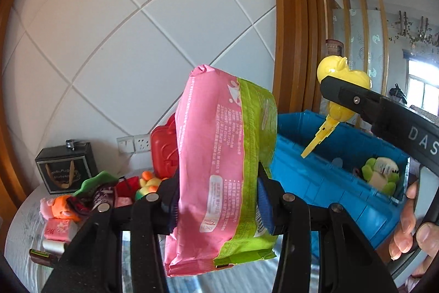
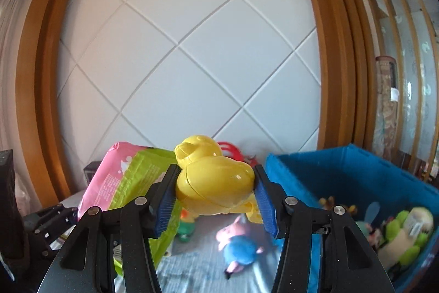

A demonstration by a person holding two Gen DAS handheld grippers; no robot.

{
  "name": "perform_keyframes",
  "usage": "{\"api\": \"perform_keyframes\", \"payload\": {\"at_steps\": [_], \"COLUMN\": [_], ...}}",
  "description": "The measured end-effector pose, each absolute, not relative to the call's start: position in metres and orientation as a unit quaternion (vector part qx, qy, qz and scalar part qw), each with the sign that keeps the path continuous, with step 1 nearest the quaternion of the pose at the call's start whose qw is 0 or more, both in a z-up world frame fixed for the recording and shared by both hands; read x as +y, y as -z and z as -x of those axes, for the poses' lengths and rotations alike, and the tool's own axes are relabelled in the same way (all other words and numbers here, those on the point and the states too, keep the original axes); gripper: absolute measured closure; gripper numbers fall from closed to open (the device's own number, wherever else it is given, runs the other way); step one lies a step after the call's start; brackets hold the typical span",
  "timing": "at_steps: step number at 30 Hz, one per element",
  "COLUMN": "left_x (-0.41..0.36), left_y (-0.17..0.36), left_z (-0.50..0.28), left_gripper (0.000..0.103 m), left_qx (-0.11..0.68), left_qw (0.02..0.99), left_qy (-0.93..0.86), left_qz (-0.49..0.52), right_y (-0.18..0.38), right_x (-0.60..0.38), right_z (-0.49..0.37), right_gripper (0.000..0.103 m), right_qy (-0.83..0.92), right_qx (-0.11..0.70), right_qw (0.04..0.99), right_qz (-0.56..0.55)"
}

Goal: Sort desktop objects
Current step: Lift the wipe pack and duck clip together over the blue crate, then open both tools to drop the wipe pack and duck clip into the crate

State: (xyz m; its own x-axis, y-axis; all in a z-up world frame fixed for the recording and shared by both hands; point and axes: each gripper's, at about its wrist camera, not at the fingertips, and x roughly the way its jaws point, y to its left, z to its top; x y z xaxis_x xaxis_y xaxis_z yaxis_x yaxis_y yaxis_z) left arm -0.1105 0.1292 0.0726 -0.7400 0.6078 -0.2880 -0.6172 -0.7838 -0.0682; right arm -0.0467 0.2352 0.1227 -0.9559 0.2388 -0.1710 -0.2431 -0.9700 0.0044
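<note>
My left gripper (image 1: 216,199) is shut on a pink and green wet-wipes pack (image 1: 219,155) and holds it upright above the table. The pack also shows in the right wrist view (image 2: 131,177). My right gripper (image 2: 215,197) is shut on a yellow plastic duck toy (image 2: 214,180) and holds it in the air. The duck also shows in the left wrist view (image 1: 340,78), above the blue bin (image 1: 329,183), between the right gripper's fingers (image 1: 351,98). The blue bin (image 2: 343,175) holds a green plush frog (image 2: 403,232) and other toys.
A pile of plush toys and small packs (image 1: 82,199) lies on the table at the left. A black gift box (image 1: 65,169) and a red box (image 1: 164,150) stand by the wall. A pink pig toy in blue (image 2: 238,243) lies on the table.
</note>
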Motion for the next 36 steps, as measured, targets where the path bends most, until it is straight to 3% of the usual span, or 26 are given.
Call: {"api": "perform_keyframes", "payload": {"at_steps": [7, 13, 18, 23, 25, 27, 30, 33, 35, 36], "left_x": [0.320, 0.426, 0.458, 0.459, 0.458, 0.453, 0.445, 0.437, 0.433, 0.430], "left_y": [-0.103, -0.097, -0.076, -0.069, -0.071, -0.072, -0.070, -0.067, -0.066, -0.066], "left_z": [0.065, 0.026, 0.012, -0.001, -0.004, -0.005, -0.006, -0.008, -0.009, -0.010], "left_gripper": [0.058, 0.058, 0.057, 0.056, 0.048, 0.031, 0.028, 0.027, 0.027, 0.027], "left_qx": [0.005, 0.050, 0.067, 0.078, 0.080, 0.077, 0.067, 0.067, 0.065, 0.062], "left_qw": [0.349, 0.355, 0.334, 0.292, 0.280, 0.272, 0.271, 0.264, 0.254, 0.251], "left_qy": [-0.925, -0.915, -0.908, -0.922, -0.926, -0.930, -0.931, -0.933, -0.936, -0.936], "left_qz": [0.148, 0.186, 0.243, 0.240, 0.238, 0.234, 0.236, 0.237, 0.237, 0.237], "right_y": [-0.157, -0.144, -0.115, -0.092, -0.085, -0.079, -0.072, -0.066, -0.063, -0.062], "right_x": [0.413, 0.521, 0.568, 0.591, 0.595, 0.597, 0.594, 0.593, 0.592, 0.592], "right_z": [-0.022, -0.060, -0.082, -0.086, -0.085, -0.085, -0.082, -0.082, -0.084, -0.085], "right_gripper": [0.050, 0.050, 0.050, 0.050, 0.050, 0.050, 0.049, 0.033, 0.007, 0.002], "right_qy": [-0.988, -0.982, -0.979, -0.977, -0.976, -0.976, -0.974, -0.971, -0.971, -0.970], "right_qx": [0.002, 0.034, 0.064, 0.084, 0.090, 0.092, 0.088, 0.091, 0.091, 0.090], "right_qw": [0.137, 0.145, 0.132, 0.115, 0.109, 0.105, 0.107, 0.102, 0.098, 0.105], "right_qz": [0.075, 0.113, 0.140, 0.158, 0.164, 0.169, 0.182, 0.194, 0.197, 0.198]}}
